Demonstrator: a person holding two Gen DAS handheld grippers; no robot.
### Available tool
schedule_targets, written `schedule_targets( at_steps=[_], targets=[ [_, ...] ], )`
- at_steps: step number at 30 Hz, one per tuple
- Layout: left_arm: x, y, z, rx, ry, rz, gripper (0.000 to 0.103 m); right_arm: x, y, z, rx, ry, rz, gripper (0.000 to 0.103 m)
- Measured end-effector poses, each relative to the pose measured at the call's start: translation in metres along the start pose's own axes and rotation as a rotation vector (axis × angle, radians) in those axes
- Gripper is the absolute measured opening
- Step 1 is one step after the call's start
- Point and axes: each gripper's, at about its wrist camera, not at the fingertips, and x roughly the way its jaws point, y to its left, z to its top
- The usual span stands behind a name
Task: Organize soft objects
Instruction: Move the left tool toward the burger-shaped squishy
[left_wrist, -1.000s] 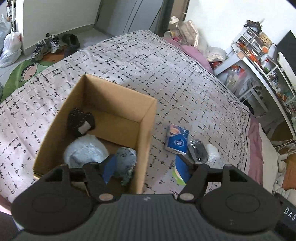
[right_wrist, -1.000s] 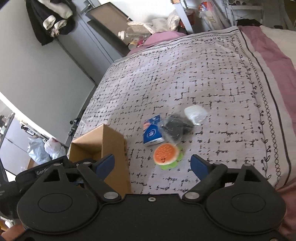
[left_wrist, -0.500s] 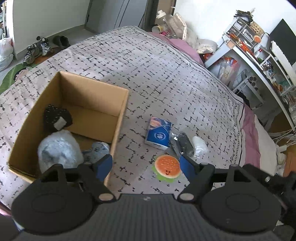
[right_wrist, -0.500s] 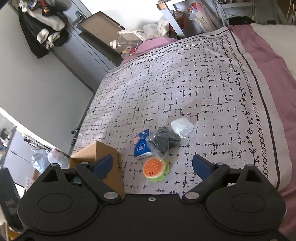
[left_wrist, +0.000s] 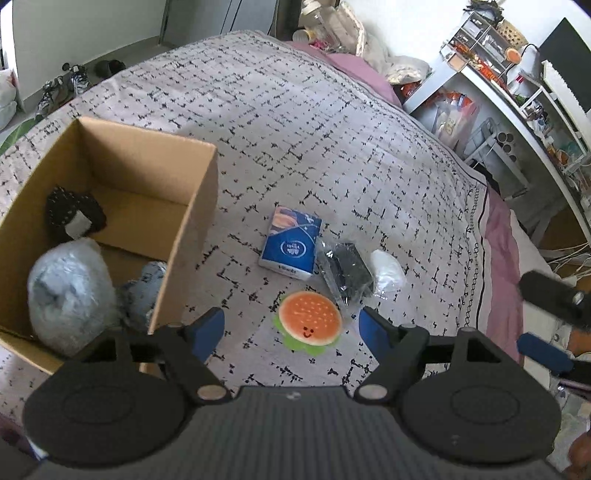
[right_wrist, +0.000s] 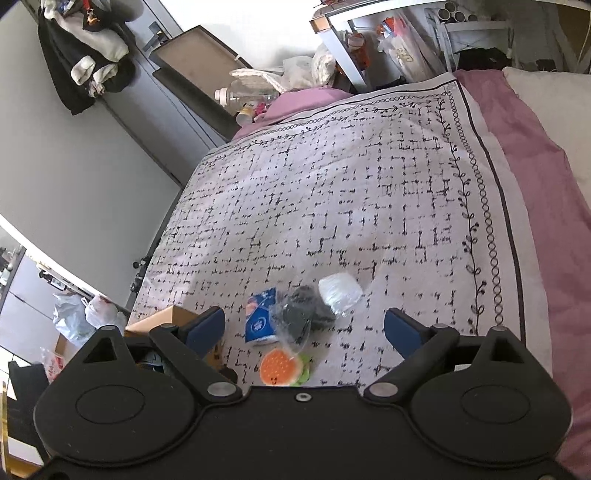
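An orange burger plush lies on the patterned bedspread, in line with the gap of my left gripper, which stands open and empty above it. Behind the plush lie a blue tissue pack, a black item in clear plastic and a white bagged item. The cardboard box at the left holds a black dotted item, a grey bagged bundle and a grey plush. My right gripper hangs open over the pile, holding nothing.
The bedspread stretches far behind the pile. A white shelf unit with clutter stands at the right of the bed. Shoes lie on the floor at far left. Clothes hang on the wall.
My left gripper has shifted right from over the box to over the burger plush, and its jaws have widened. The right gripper has pulled back and risen slightly, so the pile looks smaller.
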Motion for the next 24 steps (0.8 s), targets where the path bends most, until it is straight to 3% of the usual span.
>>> schedule_targets(
  at_steps=[9, 24],
  targets=[
    [0.027, -0.008, -0.004, 0.000, 0.036, 0.012, 0.079, 0.025, -0.014, 0.015, -0.007, 0.039, -0.018, 0.093],
    [0.087, -0.018, -0.013, 0.042, 0.109, 0.056, 0.078, 0.084, -0.037, 0.009, 0.029, 0.074, -0.027, 0.093]
  ],
)
